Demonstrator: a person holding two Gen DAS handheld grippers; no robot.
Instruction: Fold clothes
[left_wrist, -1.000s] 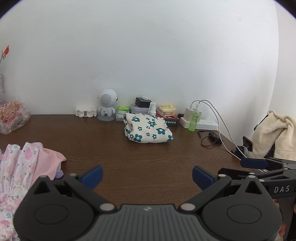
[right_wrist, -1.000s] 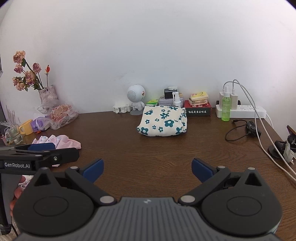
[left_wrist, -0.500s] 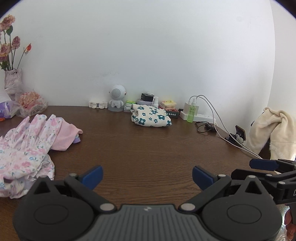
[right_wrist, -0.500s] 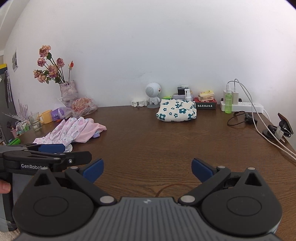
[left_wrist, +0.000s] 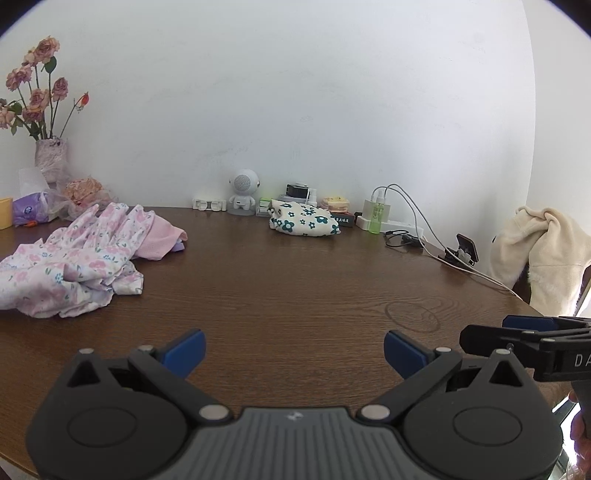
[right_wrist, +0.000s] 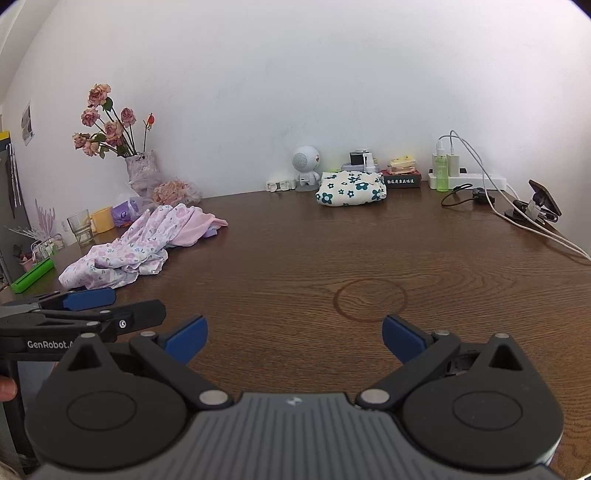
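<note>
Pink floral garment (left_wrist: 74, 258) lies crumpled left of both gaping tongs (left_wrist: 293, 352).

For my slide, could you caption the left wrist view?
Open left gripper above the table, crumpled floral garment at left.

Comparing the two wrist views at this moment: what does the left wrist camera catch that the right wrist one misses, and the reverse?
Only the left wrist view shows the cream garment draped at the table's far right.

Only the right wrist view shows the drinking glass and the green tray at the left edge.

Both show the crumpled pink floral clothes, the folded teal-flowered cloth, the flower vase, the white robot figure, the brown table, and the left gripper and right gripper, both open and empty.
</note>
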